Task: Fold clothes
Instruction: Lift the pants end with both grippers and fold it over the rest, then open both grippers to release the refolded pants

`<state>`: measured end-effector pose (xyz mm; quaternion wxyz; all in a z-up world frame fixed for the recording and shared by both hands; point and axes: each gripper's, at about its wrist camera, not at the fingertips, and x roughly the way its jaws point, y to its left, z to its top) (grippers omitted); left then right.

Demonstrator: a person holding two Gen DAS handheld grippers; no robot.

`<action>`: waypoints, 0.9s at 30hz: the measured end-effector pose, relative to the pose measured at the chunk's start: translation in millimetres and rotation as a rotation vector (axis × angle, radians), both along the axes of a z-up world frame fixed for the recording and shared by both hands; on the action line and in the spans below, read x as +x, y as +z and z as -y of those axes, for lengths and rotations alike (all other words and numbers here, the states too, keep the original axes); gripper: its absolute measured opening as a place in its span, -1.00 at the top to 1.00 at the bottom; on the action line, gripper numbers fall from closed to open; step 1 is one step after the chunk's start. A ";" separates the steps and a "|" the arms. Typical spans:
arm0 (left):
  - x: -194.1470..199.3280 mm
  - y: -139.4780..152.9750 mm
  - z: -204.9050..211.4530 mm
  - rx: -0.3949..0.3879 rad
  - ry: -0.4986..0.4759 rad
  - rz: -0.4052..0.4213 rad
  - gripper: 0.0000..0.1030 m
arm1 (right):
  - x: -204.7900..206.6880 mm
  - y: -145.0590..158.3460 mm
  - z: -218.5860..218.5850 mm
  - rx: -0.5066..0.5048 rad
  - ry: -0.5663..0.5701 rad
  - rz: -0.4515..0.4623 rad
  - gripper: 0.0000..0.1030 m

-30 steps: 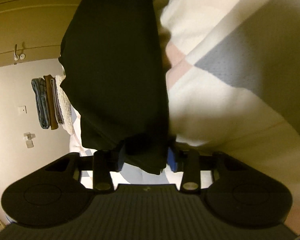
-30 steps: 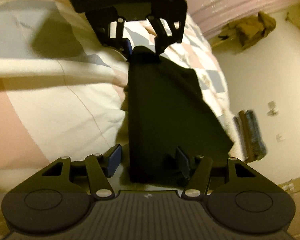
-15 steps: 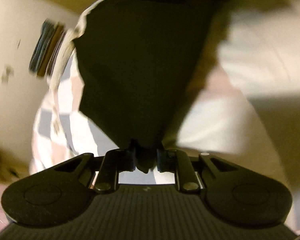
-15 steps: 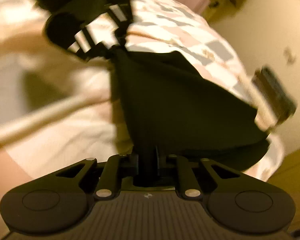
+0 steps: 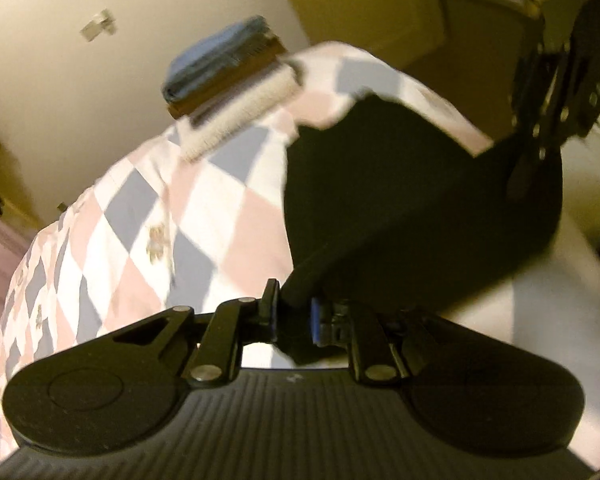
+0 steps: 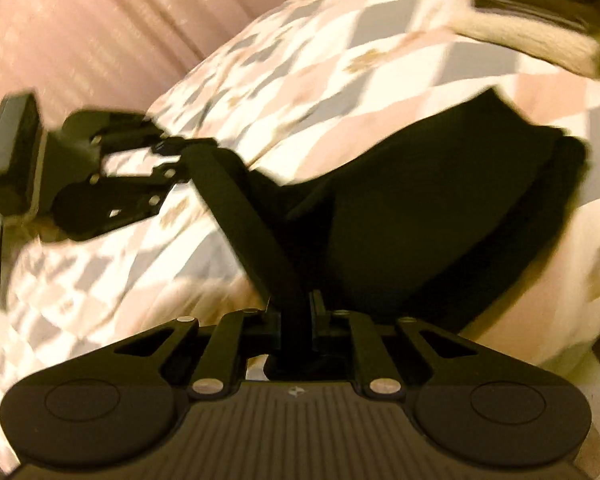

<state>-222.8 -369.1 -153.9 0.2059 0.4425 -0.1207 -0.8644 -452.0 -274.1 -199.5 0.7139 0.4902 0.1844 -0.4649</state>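
A black garment (image 5: 412, 208) hangs stretched between both grippers above a checked bedspread (image 5: 148, 216). My left gripper (image 5: 294, 314) is shut on one corner of it, the cloth bunched between the blue-padded fingers. My right gripper (image 6: 296, 312) is shut on the opposite corner, a taut black edge running up from its jaws. In the right wrist view the garment (image 6: 420, 216) sags to the right and the left gripper (image 6: 168, 156) shows at the left, pinching the far end. The right gripper (image 5: 536, 148) appears at the top right of the left wrist view.
A stack of folded clothes (image 5: 228, 80), blue, brown and white, lies at the far end of the bed near a pale wall (image 5: 60, 80). The same stack (image 6: 540, 8) sits top right in the right wrist view. Pink curtains (image 6: 80, 20) hang behind the bed.
Both grippers have closed on the garment's corners and swung round, lifting it. The cloth went from hanging lengthwise to being stretched between them, now turned toward the folded stack.
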 end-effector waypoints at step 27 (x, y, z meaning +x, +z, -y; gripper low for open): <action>-147.1 -55.7 4.4 0.383 0.820 -0.306 0.59 | -196.0 -19.8 117.1 0.040 -0.073 -0.005 0.89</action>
